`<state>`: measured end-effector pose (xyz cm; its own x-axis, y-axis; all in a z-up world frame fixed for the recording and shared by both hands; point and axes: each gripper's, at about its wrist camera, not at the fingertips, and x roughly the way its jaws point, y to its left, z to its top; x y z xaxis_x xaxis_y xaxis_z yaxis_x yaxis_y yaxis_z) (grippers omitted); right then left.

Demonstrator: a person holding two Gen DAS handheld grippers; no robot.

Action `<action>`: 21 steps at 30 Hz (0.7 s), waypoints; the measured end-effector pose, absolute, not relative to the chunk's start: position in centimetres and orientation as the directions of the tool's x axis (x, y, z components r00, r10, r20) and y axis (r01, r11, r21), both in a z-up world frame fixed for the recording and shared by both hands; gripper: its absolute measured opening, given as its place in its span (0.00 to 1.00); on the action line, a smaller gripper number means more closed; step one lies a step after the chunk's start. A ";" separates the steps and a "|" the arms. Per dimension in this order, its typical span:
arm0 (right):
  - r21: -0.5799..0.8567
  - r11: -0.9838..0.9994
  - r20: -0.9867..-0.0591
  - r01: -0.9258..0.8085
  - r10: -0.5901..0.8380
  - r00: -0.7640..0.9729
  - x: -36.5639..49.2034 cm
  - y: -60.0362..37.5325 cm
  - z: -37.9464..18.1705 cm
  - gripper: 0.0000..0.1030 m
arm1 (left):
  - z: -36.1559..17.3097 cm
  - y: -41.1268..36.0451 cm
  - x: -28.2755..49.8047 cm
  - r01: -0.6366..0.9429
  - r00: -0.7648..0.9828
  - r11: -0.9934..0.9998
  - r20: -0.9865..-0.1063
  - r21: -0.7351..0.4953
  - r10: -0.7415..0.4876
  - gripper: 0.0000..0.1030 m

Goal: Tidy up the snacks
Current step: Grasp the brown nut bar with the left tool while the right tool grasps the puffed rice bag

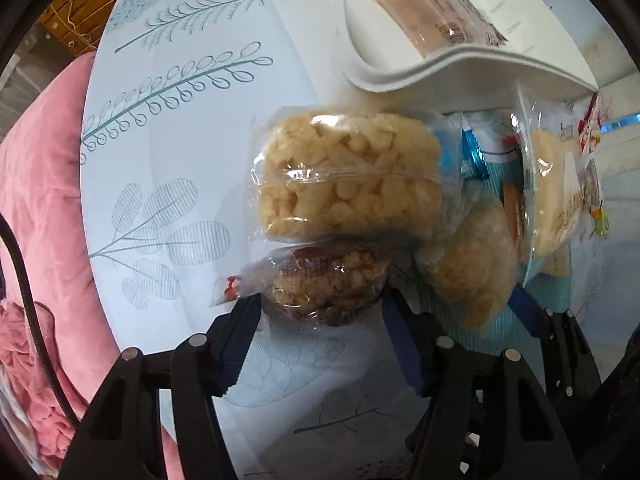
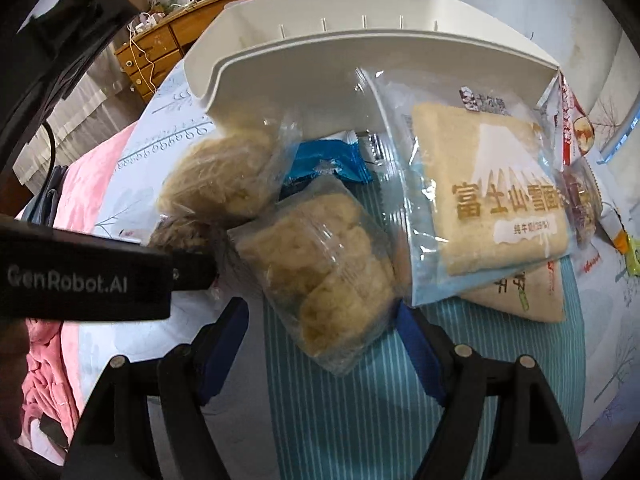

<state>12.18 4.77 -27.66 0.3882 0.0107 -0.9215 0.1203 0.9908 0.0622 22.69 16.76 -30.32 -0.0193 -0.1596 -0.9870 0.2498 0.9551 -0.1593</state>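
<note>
Leaf-printed tablecloth [image 1: 168, 128], white tray [image 2: 320, 60] at the far side. My left gripper [image 1: 320, 308] spread around the dark snack pack [image 1: 324, 284]; my right gripper [image 2: 320, 320] spread around the pale snack pack [image 2: 320, 264], near the bread bag [image 2: 492, 192].

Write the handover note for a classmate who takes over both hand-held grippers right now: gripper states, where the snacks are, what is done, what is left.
Left hand-held gripper: open, straddling the small clear-wrapped brown snack.
Right hand-held gripper: open around the clear bag of pale puffed pieces.
Done: one pinkish packet lies in the white plastic bin.
Left: the yellow puffed-rice block, blue foil packet and flat printed toast bag lie loose on the tablecloth.
</note>
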 end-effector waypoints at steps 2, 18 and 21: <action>0.056 0.989 -0.924 0.134 0.000 0.382 12.4 4.7 -27.7 0.68 | -30.4 16.9 22.8 0.248 -0.028 0.953 -0.985 -0.172 -0.170 0.59; 0.199 0.956 -0.948 0.216 0.132 0.291 11.3 1.9 -26.3 0.36 | -29.9 21.2 22.2 0.165 -0.115 0.953 -0.965 -0.253 -0.236 0.03; 0.234 0.948 -0.945 0.218 0.169 0.280 10.9 2.4 -26.0 0.36 | -29.4 22.0 22.3 0.148 -0.103 0.951 -0.961 -0.271 -0.258 0.04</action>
<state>10.86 2.40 -25.96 0.2799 0.1693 -0.9450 0.2175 0.9475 0.2342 22.25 22.03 -29.42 -0.1028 -0.2578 -0.9607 0.1477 0.9512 -0.2711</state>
